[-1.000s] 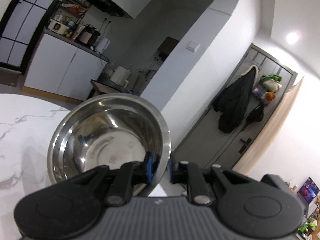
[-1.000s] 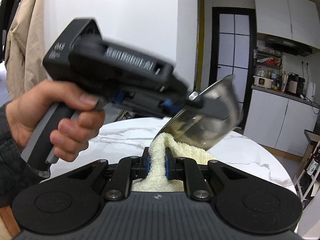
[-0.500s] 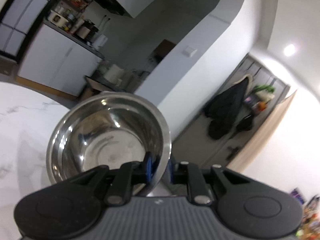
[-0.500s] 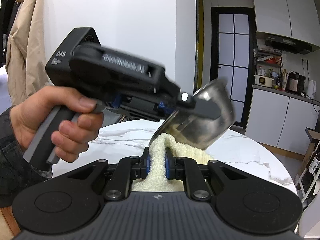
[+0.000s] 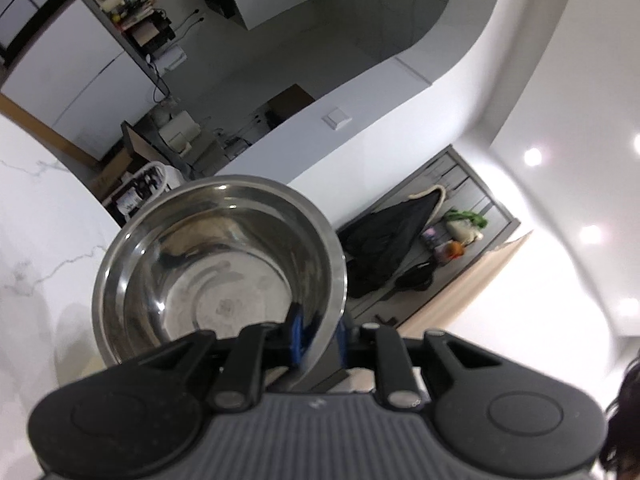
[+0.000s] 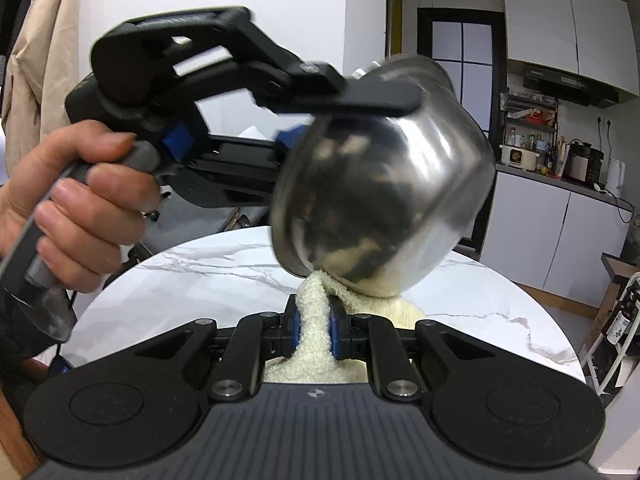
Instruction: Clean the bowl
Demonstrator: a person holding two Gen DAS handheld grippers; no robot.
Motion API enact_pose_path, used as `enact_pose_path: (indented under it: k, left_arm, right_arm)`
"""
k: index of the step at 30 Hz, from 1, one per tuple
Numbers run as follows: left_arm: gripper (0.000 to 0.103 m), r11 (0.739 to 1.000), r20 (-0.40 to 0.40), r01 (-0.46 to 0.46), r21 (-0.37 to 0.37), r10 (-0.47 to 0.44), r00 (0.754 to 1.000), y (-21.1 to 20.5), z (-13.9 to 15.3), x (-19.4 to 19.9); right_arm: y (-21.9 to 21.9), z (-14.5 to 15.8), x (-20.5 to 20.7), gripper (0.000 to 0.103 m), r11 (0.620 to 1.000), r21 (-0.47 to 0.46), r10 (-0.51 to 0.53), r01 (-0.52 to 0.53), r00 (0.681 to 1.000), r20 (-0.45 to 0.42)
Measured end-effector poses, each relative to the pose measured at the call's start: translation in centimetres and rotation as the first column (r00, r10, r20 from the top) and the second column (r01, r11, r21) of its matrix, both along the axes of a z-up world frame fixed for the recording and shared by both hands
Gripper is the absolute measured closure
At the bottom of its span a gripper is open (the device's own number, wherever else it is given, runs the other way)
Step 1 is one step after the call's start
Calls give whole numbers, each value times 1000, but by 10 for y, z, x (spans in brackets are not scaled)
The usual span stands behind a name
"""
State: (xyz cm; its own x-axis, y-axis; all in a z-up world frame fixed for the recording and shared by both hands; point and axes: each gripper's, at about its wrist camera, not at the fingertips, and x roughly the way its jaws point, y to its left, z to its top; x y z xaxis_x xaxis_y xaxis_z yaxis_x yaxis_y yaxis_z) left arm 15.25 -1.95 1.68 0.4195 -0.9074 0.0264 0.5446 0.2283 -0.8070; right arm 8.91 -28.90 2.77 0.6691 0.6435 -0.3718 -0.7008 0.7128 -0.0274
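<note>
In the left wrist view the room has rolled further round than a second ago, while the steel bowl [image 5: 218,268] keeps its place. The left gripper [image 5: 318,338] pinches the bowl's rim, one pad inside and one outside; the marble table [image 5: 38,216] lies at left, the kitchen beyond.

In the right wrist view the bowl [image 6: 384,176] now shows more of its outer wall. The right gripper [image 6: 314,330] is clamped on a cream towel [image 6: 316,312] touching the bowl's underside. A hand [image 6: 68,208] holds the left gripper above the round marble table [image 6: 224,264].
</note>
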Motion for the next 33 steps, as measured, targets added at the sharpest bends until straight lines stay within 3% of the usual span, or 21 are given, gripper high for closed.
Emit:
enact_pose_path:
  k: [7,12,18,27,33]
  left_arm:
    - [85,998,-29,10,-57,-11,1000,7,-11,6]
    - [87,996,-25,-32,-86,30,999,17,-13,7]
    - [88,986,-52,-34,-165,25,998,26,-20,10]
    - [89,977,-93,-61,-206,43,995,39,-29,16]
    - [89,982,-107,-53,-179,34,994,32,-31,19]
  right_arm:
    - [-9,1,7,88,999,17,-42,42,999,-14]
    - [-17,3,6,88,997,50,-52,53,998,-24]
    - [-26,5,7,88,993,106,-46,49,998,-37]
    - [-41,9,7,88,984,174,-44,47,999,-25]
    - [-49,11,5,88,974,222,-45,47,999,-16]
